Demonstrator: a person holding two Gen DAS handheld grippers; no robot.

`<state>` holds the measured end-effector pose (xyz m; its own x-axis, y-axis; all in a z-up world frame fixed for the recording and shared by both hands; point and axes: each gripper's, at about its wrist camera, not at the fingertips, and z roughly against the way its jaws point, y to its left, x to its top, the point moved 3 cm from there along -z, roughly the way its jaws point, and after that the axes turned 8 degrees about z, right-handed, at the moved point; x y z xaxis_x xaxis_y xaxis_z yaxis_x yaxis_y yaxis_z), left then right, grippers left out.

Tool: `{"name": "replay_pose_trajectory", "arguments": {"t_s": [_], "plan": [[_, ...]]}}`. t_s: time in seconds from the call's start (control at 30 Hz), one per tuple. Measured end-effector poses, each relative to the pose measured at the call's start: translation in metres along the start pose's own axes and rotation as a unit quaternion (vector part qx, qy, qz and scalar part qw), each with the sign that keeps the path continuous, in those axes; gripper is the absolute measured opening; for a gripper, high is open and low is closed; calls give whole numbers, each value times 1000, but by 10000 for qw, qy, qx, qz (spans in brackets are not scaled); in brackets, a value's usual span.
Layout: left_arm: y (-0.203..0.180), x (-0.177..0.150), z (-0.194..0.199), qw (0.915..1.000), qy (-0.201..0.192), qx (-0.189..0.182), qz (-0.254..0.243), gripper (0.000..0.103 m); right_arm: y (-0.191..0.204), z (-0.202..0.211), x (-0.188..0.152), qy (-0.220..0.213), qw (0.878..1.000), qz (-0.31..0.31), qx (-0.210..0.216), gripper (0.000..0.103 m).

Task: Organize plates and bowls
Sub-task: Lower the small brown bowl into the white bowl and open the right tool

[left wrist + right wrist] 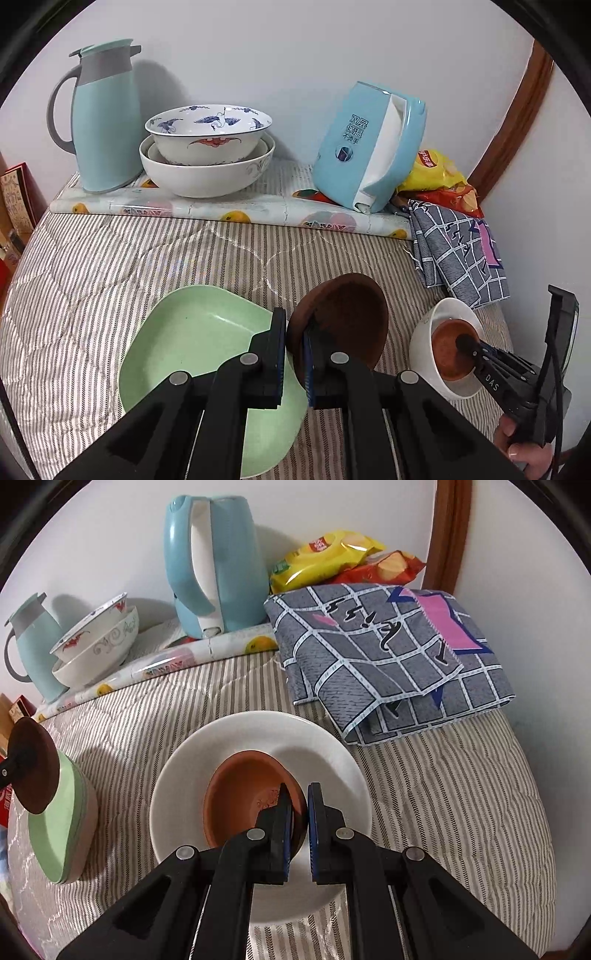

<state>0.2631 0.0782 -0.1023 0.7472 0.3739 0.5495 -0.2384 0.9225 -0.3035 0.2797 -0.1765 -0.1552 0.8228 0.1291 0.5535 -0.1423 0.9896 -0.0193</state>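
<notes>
Two brown saucers: left gripper (295, 354) clamps one (343, 321) above green dish (192, 343); right gripper (298, 830) grips another (243, 794) inside white bowl (332, 753).

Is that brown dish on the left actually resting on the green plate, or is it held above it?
Cannot tell. In the left wrist view the left gripper clamps the brown dish by its rim, overlapping the green plate; the right wrist view shows overlap too, no clear gap.

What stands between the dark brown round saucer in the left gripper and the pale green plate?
Nothing visible. The saucer, clamped in the left gripper, hangs tilted beside the green plate, whose inside lies bare.
</notes>
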Motion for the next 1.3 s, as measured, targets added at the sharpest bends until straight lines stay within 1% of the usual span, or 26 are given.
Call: {"name": "replay_pose_trajectory", "arguments": {"t_s": [0.4,0.53,0.73,0.87,1.0,1.1,1.3], "plan": [[1,1,-10,10000,78,-22,-15,9,1,-10,5,160,9999,-32,58,8],[1,1,-13,9999,99,-27,-27,9,3,-13,6,246,9995,158,-143,8],[1,0,-16,9999,146,-38,-15,9,6,-19,7,383,9979,419,-316,9],[1,1,-18,9999,153,-29,-4,9,6,-20,8,472,9974,460,-304,9],[3,1,-18,9999,164,-24,-5,9,7,-24,8,570,9965,508,-349,12],[5,1,-18,9999,168,-20,23,9,9,-26,6,640,9951,597,-450,16],[8,2,-14,9999,145,-8,57,9,11,-25,5,677,9942,642,-537,17]]}}
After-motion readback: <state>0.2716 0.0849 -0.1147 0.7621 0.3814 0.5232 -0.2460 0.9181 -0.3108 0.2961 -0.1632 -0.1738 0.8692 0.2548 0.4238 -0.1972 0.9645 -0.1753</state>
